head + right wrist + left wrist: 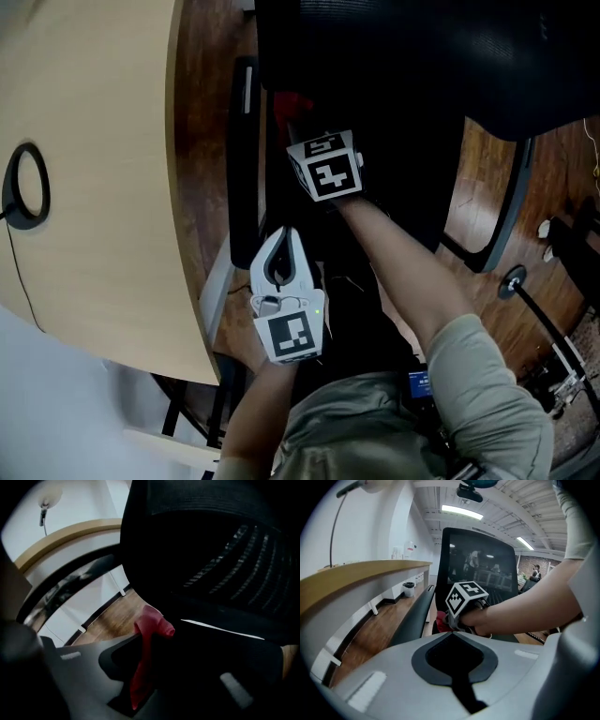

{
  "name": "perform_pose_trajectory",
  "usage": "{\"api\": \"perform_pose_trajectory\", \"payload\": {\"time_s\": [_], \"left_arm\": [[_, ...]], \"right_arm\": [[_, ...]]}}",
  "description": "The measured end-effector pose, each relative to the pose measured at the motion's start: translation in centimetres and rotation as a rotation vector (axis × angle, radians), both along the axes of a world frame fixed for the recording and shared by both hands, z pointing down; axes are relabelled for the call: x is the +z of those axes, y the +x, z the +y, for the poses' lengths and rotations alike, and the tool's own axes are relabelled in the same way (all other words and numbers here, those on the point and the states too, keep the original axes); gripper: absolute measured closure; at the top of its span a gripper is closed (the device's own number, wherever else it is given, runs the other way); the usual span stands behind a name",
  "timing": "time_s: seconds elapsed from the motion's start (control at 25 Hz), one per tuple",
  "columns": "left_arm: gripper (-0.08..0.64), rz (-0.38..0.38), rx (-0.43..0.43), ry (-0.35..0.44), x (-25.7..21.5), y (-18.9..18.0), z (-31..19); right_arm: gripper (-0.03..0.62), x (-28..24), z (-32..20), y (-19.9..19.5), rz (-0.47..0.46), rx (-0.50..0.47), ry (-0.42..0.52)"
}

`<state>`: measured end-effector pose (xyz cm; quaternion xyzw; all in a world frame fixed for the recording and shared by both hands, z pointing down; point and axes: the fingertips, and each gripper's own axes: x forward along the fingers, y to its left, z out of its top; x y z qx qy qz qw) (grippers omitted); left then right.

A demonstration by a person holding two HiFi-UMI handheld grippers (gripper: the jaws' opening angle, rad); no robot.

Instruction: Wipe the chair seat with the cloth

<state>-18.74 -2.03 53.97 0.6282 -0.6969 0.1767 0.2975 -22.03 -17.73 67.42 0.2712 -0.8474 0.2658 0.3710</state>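
Cloth [149, 634]: red, pinched between the jaws of the right tool, with a folded end poking out past the tips toward the back of the seat.
Right tool [143, 660]: clamped on the cloth and pointing down at the rear left part of the chair seat [403, 159], near the black armrest [244, 159].
Left tool [285, 240]: jaws together with nothing between them, held just behind the right tool at the seat's left side, beside the wooden bench [94, 187].
Contact: the seat is too dark to tell whether the cloth touches it or hangs just above it.
Done: 1 step, by my judgement. The cloth is in the grip and at the seat.
Left: the wipe itself. No part of the seat shows as wiped, so probably all of it remains, from back edge to front.
Next need: press the cloth onto the seat and draw it across. The pinched end is small, so several passes seem likely.
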Motion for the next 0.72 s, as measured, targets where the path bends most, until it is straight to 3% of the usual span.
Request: {"api": "perform_pose_trajectory", "payload": {"time_s": [0.4, 0.56, 0.72], "left_arm": [[0.554, 0.024, 0.028, -0.026, 2.0, 0.9, -0.6], [0.554, 0.035, 0.041, -0.03, 2.8, 1.4, -1.7], [0.554, 0.042, 0.086, -0.012, 3.2, 2.6, -3.8]], "right_arm": [[0.529, 4.6, -2.0, -0.6, 0.042, 0.012, -0.02], [0.529, 4.5, -3.8, 2.4, 0.055, 0.061, -0.004], [0.529, 4.2, -6.1, 8.7, 0.101, 0.16, 0.014]]}}
